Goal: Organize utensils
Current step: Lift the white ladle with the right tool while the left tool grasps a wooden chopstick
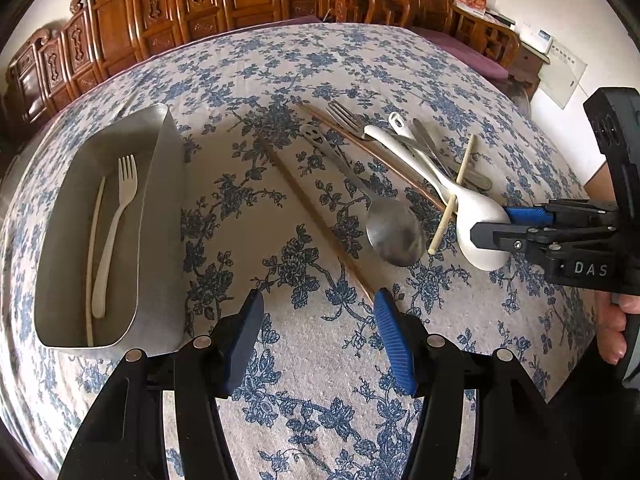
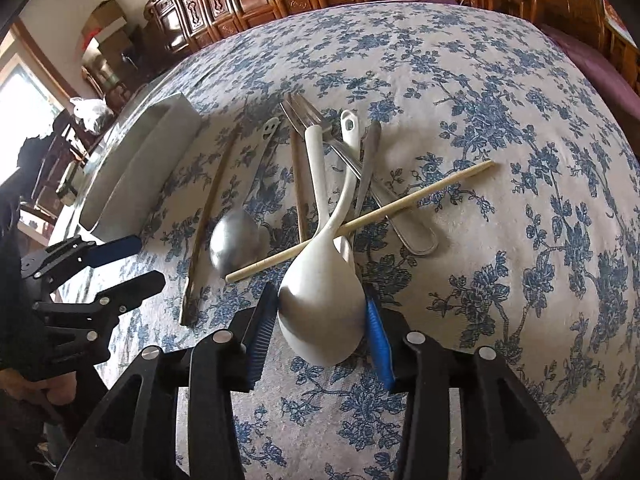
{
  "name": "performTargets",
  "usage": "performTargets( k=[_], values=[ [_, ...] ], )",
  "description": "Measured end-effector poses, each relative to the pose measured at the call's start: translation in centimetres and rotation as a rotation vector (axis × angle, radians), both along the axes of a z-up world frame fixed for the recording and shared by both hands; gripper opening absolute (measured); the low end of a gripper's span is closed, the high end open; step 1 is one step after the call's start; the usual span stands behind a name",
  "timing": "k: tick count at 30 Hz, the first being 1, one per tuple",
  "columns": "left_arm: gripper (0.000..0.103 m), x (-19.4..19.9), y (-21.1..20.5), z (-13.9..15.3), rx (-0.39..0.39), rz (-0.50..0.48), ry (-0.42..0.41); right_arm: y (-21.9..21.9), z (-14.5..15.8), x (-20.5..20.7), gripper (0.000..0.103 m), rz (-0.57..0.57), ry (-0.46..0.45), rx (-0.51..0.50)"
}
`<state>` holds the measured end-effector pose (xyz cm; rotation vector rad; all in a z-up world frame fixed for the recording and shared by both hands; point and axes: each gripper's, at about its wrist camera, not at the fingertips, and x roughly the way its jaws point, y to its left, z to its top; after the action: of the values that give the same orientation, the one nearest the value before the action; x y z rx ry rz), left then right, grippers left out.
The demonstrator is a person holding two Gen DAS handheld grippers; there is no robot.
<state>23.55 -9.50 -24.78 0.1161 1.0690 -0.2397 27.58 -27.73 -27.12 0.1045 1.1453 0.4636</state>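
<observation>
Two jaws of right gripper (image 2: 320, 320) apart, straddling white spoon (image 2: 320, 312) bowl; handle points away.

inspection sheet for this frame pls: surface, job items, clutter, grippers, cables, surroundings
Surface: blue floral tablecloth, flat.
Job's things: metal tray holds white fork and a pale chopstick; loose pile beside it: white spoon, steel spoon, metal fork, chopsticks.
Clutter: nothing seen.
Grippers: left gripper open, empty; right gripper open, straddling white spoon bowl.
Cables: nothing seen.
Surroundings: carved wooden cabinets.
</observation>
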Motion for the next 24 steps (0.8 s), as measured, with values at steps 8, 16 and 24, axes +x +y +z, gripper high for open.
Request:
performTargets(
  k=[8,16,24],
  values=[
    [0.055,0.3,0.1,-0.2,0.007,0.007,0.008,0.5,1.6,-0.3,0.027,0.026,-0.041,0.064],
    [0.055,1.6,-0.3,-0.7,-0.018,0.025,0.028,0.8,3.0,-0.1,0.008,0.046,-0.081,0.138],
    [0.055,2.3,-1.2,-1.4,-0.015,0.021,0.039,0.7,4.6,-0.4,0.006,0.050,-0.137,0.170]
  ],
)
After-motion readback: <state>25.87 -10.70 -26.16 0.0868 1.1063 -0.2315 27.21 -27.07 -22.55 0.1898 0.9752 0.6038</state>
